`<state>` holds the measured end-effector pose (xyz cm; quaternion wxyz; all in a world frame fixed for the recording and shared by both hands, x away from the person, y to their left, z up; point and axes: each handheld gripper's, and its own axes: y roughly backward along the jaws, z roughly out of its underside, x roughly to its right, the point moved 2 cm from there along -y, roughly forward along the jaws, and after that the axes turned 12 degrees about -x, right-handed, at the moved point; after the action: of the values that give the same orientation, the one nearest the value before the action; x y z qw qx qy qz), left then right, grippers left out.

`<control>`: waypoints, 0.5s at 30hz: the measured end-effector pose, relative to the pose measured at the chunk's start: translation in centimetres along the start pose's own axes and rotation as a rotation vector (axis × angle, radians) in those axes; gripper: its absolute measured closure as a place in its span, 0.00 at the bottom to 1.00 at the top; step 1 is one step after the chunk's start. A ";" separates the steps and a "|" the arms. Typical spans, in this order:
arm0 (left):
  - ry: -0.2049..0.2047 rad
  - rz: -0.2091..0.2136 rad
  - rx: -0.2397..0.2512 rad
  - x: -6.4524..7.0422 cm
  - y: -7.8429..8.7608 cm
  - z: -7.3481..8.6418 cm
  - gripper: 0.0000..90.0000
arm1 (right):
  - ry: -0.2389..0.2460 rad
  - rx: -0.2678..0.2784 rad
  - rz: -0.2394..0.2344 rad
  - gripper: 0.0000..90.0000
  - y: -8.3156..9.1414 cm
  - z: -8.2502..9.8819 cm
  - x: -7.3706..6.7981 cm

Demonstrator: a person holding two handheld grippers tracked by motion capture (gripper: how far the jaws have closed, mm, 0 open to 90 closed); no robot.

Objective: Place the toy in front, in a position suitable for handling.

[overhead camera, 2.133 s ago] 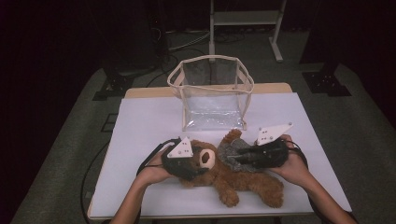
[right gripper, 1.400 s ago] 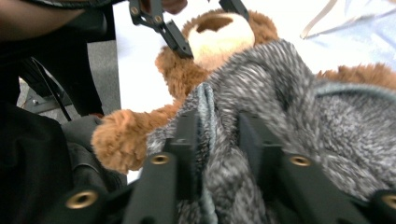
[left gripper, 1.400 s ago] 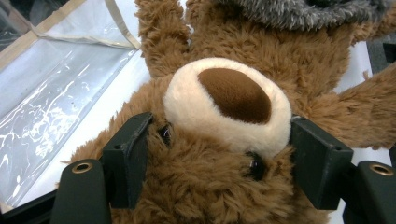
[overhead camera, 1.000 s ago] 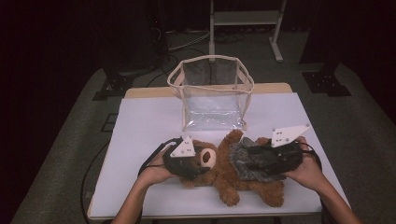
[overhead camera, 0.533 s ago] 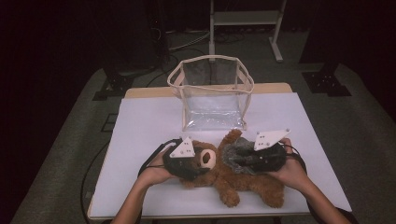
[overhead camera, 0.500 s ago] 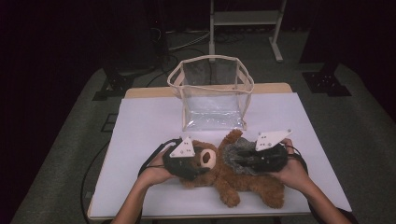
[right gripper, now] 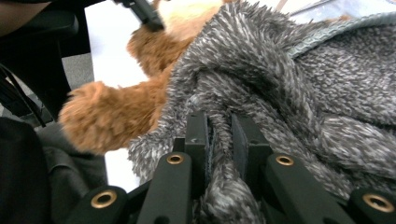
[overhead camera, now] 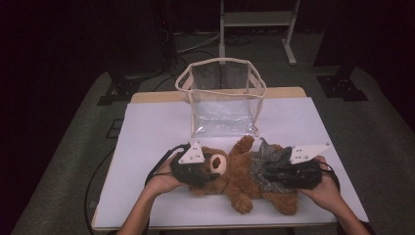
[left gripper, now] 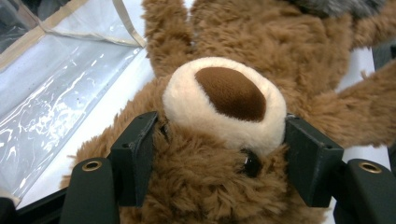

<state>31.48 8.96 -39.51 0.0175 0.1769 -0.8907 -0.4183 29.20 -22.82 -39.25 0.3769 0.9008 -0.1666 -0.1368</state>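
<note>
Hands come in at the near edge, each with a gripper. The right gripper (overhead camera: pixel 271 172) has just pressed its jaws together on a fold of the grey fuzzy cloth (right gripper: pixel 299 88) that lies over the bear's belly. The left gripper (left gripper: pixel 219 154) has been closing round the teddy bear's (overhead camera: pixel 235 176) head, pads against the fur. The bear lies on its back on the white surface (overhead camera: pixel 156 127). Beyond stands an open clear bag (overhead camera: pixel 222 98). The cloth seems gripped but not yet off.
</note>
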 end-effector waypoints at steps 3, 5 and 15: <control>-0.002 0.001 -0.015 0.4 0.4 0.4 0.38 | -0.003 0.009 -0.017 0.86 -0.6 -0.8 1.0; 0.009 0.017 -0.018 0.6 0.7 0.7 0.38 | -0.003 0.013 -0.032 0.86 -1.0 -1.5 1.5; -0.006 0.003 0.026 -0.7 0.8 0.1 0.24 | -0.020 0.033 -0.064 0.86 -1.4 -1.5 2.9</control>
<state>31.92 9.69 -38.88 0.0132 0.1743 -0.8964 -0.4073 32.64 -22.12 -39.56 0.3556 0.9105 -0.1438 -0.1548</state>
